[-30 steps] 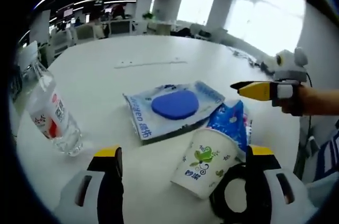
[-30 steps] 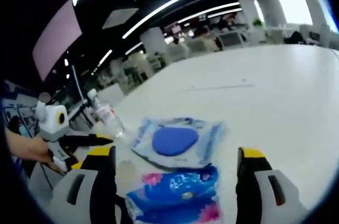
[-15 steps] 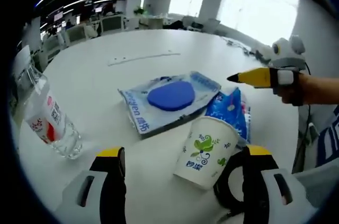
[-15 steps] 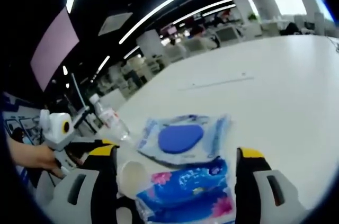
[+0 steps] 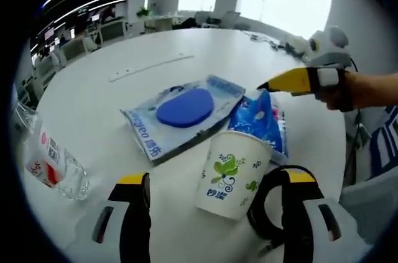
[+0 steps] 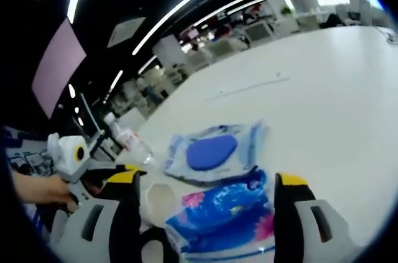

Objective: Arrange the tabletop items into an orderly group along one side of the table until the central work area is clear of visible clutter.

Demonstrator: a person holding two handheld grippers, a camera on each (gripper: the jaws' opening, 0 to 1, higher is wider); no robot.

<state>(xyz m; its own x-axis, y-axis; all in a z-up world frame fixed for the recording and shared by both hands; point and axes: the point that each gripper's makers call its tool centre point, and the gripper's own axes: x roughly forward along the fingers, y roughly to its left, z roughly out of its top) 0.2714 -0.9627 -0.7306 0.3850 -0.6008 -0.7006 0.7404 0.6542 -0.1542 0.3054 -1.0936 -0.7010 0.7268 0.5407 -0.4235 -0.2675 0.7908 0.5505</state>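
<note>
**Both tongs wide open, hovering over the clutter**

The left tongs stand wide apart with nothing between the tips, and the paper cup sits upright just ahead of them, its rim tipped a little toward the right jaw. A black loop of cable lies beside the cup's base, against that jaw. Beyond the cup lies the blue wipes pack, long axis running away from the camera, and touching it on the left is the clear pouch with the blue oval pad, flat, its long axis slanting from near left to far right. The water bottle lies on its side well off to the left on the white surface.

The right tongs, gaping too and holding nothing, straddle the blue wipes pack. The cup's open mouth shows just inside the left jaw, the pouch beyond, the bottle farther left.
</note>
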